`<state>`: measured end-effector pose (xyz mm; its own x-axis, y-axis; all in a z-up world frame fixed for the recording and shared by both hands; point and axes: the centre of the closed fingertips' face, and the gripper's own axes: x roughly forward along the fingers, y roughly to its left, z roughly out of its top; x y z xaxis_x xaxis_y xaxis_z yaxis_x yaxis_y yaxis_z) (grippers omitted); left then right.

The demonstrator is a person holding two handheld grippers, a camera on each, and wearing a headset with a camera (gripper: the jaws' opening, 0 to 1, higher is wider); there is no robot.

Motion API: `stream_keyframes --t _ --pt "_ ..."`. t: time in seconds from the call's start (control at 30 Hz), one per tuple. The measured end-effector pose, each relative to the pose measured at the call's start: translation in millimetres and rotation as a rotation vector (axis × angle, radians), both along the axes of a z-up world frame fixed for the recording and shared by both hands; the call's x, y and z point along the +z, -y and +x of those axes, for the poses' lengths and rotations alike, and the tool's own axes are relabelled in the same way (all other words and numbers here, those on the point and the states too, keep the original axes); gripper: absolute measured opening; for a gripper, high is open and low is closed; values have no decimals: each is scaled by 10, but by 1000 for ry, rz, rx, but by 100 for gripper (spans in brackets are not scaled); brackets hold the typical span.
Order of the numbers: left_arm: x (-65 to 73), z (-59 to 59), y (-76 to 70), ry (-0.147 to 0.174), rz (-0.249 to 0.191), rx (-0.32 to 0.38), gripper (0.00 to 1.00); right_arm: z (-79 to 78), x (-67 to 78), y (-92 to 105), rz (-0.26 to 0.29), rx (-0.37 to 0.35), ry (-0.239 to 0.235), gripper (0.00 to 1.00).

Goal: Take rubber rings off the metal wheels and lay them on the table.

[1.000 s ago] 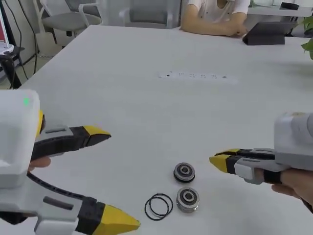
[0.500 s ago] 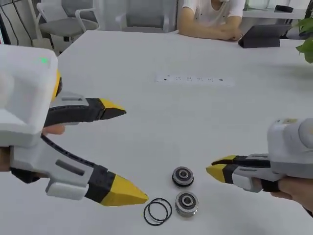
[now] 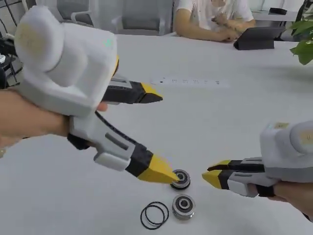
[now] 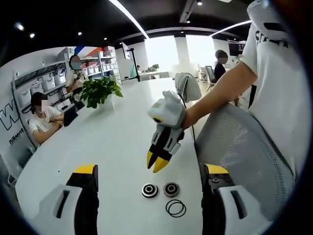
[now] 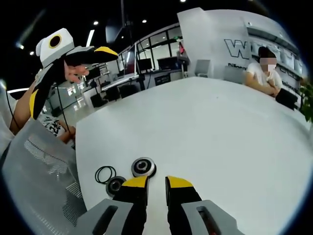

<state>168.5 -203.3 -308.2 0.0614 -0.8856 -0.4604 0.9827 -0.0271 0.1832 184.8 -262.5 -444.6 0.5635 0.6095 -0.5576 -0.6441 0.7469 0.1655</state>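
Two small metal wheels lie on the white table (image 3: 205,122). The farther wheel (image 3: 181,179) (image 4: 149,190) (image 5: 143,167) has a black rubber ring around it. The nearer wheel (image 3: 184,205) (image 4: 171,189) (image 5: 115,185) looks bare metal. Two loose rubber rings (image 3: 154,214) (image 4: 175,208) (image 5: 104,174) lie overlapping just left of it. My left gripper (image 3: 159,134) (image 5: 73,78) is raised above the table and open wide, its lower tip in front of the farther wheel. My right gripper (image 3: 211,173) (image 4: 154,163) (image 5: 156,183) hovers low, right of the wheels, shut on nothing.
A flush power strip (image 3: 188,81) sits mid-table. A person (image 3: 210,19) sits at the far edge beside a dark tablet stand (image 3: 258,39). A plant (image 3: 303,41) stands at the right, and chairs (image 3: 142,17) behind the table. A mesh chair (image 4: 244,147) is by the near edge.
My left gripper has risen and swung right toward the wheels, still open. The right gripper has stayed almost still. The wheels and loose rings have not moved.
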Motion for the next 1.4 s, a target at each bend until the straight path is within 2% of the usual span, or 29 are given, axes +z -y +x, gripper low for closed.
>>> stream_keyframes --t 0.03,0.1,0.17,0.27,0.4,0.5,0.6,0.7,0.8,0.83,0.97,1.03,1.1,1.17,1.27,1.4 --pt "-8 33 39 2 -17 2 83 1 5 -2 3 -1 1 11" --pt "-126 141 103 -4 -17 26 78 3 11 -3 6 -1 2 11" --pt "-197 186 146 0 -29 31 76 0 15 -2 5 -1 3 11" --pt "-289 214 245 -47 -77 43 74 6 21 4 8 -4 5 11" --pt "-440 289 298 -53 -93 70 68 11 26 11 11 -9 6 11" --pt "-535 342 303 -67 -111 104 68 8 29 14 8 -10 8 11" --pt "-761 383 266 -61 -78 131 67 7 30 13 10 -11 7 11" --pt "-946 365 230 -68 -49 136 65 1 20 11 7 -9 4 11" --pt "-1115 343 199 -127 -20 156 62 -4 18 5 4 -6 3 11" --pt "-1164 345 199 -137 -17 161 60 -5 19 2 4 -6 3 11" --pt "-1316 335 188 -141 16 171 47 -14 6 3 -3 -2 -1 10" --pt "-1349 312 193 -148 21 170 41 -21 -8 1 -8 1 -4 10" --pt "-1384 267 211 -177 21 165 40 -29 -24 1 -19 7 -6 9" --pt "-1425 242 219 -182 26 159 38 -40 -34 -3 -23 11 -9 9" --pt "-1504 224 209 -185 58 158 32 -52 -43 -9 -30 16 -12 9" --pt "-1493 251 207 -188 46 175 29 -59 -55 -4 -34 20 -16 9"
